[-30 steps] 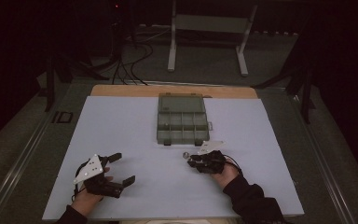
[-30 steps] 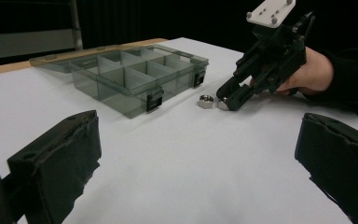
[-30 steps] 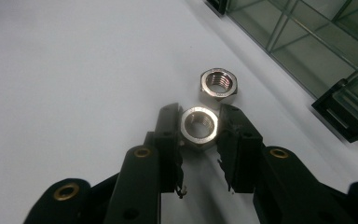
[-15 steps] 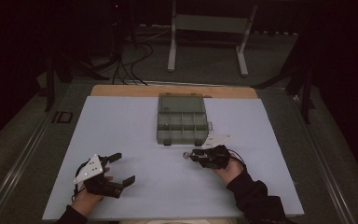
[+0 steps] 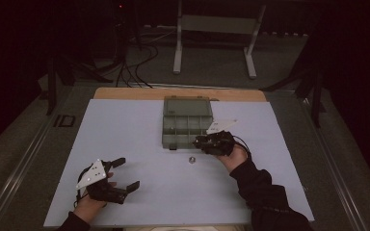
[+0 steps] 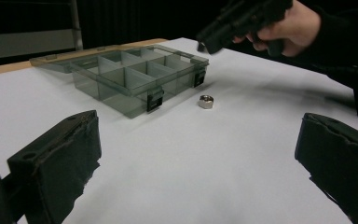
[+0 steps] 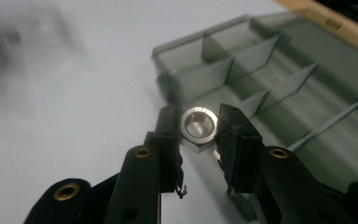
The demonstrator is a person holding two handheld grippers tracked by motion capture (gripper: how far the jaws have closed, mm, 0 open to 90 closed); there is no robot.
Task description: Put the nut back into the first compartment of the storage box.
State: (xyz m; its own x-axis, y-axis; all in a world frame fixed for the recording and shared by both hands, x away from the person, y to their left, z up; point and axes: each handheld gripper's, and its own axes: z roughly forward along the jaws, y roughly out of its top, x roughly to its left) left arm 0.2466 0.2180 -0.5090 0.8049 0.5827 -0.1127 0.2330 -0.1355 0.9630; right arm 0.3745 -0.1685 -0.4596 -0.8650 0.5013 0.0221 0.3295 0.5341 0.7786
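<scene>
My right gripper is shut on a silver hex nut, its pads pressing two opposite flats. It hovers over the near edge of the open grey compartment box. In the high view this gripper sits at the front right corner of the box. A second nut lies loose on the white sheet just in front of the box, and it shows as the nut in the left gripper view. My left gripper rests at the near left, jaws wide open with nothing between them.
A white sheet covers the table, with a wooden strip along its far edge. The box's lid lies folded back behind it. A metal stand and cables are on the floor beyond the table.
The right gripper has lifted and moved away from the person toward the box, still carrying the nut. The left gripper has stayed where it was.
</scene>
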